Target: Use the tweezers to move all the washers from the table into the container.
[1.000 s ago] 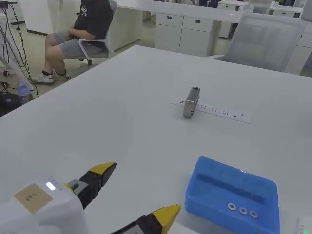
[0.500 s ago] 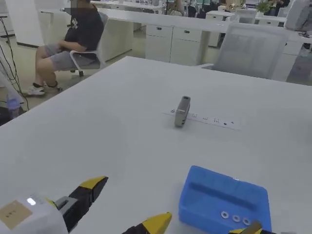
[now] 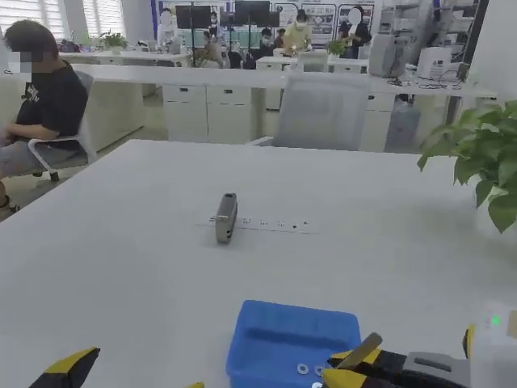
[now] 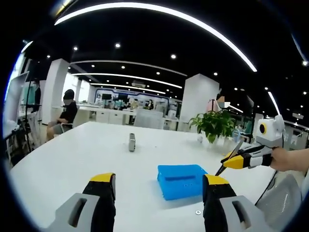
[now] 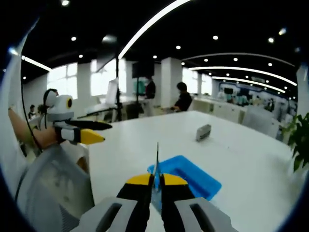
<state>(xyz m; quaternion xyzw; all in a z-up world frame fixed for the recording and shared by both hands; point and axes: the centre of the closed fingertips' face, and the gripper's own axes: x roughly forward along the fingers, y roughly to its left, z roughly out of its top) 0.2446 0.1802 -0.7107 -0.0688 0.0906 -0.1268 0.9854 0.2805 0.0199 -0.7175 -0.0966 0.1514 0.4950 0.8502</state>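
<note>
The blue container (image 3: 295, 335) sits on the white table (image 3: 145, 267) near me, with small metal washers (image 3: 303, 369) lying in it. My right gripper (image 3: 347, 374) is at its near right corner, shut on the thin tweezers (image 3: 365, 347), whose tip points up over the container's edge. In the right gripper view the tweezers (image 5: 157, 162) rise between the closed jaws of the right gripper (image 5: 155, 180), above the container (image 5: 193, 178). My left gripper (image 4: 159, 182) stands open with nothing in it, facing the container (image 4: 181, 179). One washer (image 4: 198, 211) lies on the table just in front of the container.
A grey device (image 3: 226, 217) stands on a flat power strip (image 3: 275, 224) in the middle of the table. A potted plant (image 3: 485, 162) leans in at the right edge. A grey chair (image 3: 323, 109) stands behind the table, and a person (image 3: 40, 105) sits at the far left.
The head camera has tilted up and turned right. The right gripper with the tweezers has come in beside the container. The left gripper sits lower in the picture, still open.
</note>
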